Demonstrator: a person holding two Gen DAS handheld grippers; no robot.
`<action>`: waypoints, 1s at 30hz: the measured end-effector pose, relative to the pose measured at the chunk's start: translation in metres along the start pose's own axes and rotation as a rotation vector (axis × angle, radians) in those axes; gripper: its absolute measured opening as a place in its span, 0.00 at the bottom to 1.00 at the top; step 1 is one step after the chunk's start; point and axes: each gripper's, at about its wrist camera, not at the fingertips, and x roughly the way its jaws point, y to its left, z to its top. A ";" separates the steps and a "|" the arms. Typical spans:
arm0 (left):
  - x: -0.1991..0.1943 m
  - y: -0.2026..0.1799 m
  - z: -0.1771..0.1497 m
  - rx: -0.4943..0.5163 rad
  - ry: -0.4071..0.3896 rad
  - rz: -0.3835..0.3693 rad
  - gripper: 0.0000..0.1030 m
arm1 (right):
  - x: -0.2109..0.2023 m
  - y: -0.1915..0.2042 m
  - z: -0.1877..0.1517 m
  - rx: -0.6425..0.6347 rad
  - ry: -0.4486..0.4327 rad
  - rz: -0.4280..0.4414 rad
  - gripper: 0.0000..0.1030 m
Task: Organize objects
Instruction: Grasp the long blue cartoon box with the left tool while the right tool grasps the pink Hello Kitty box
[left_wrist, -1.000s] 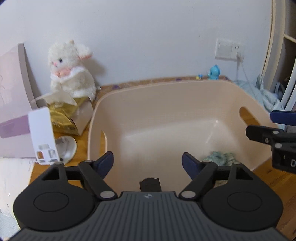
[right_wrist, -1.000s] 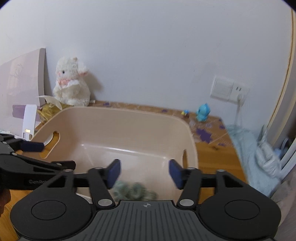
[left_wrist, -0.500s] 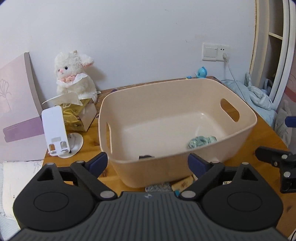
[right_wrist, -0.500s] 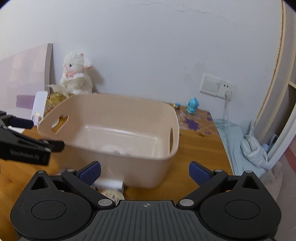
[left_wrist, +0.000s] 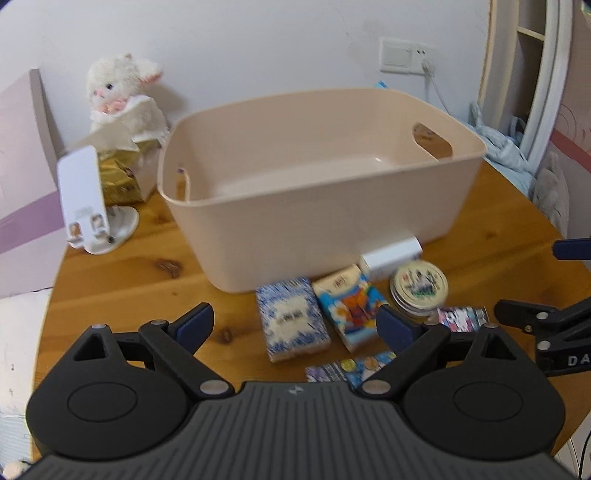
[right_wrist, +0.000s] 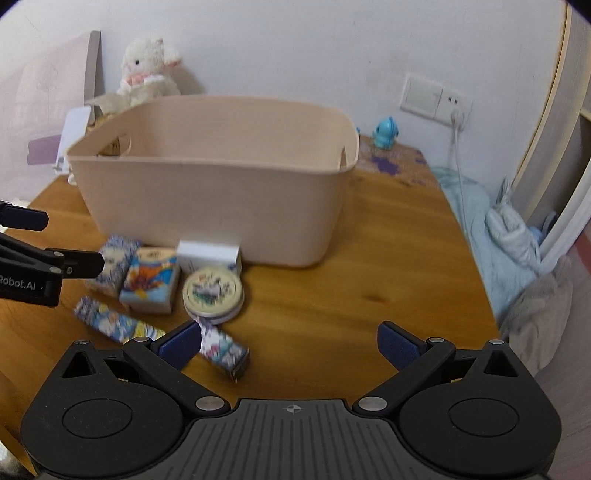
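While six small items wait on wooden table (left_wrist: 122, 291) just before beige bin (left_wrist: 325, 206) – tissue packs (left_wrist: 295, 317), round tin (left_wrist: 419, 288), white box (left_wrist: 391, 256) – sorting looks mostly undone. Left gripper (left_wrist: 295, 325), right gripper (right_wrist: 290, 341): jaws spread, nothing held.

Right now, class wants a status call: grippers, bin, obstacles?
Left gripper, right gripper open, empty. Packets and tin lie before bin. Nothing blocking.
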 end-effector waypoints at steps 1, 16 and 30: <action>0.003 -0.001 -0.003 0.004 0.004 -0.012 0.92 | 0.002 0.000 -0.002 -0.001 0.005 0.002 1.00; 0.025 -0.029 -0.023 0.292 0.042 -0.120 0.92 | 0.040 0.015 -0.017 -0.080 0.055 0.030 0.98; 0.049 -0.033 -0.023 0.347 0.024 -0.197 0.91 | 0.049 0.012 -0.015 -0.029 0.011 0.095 0.76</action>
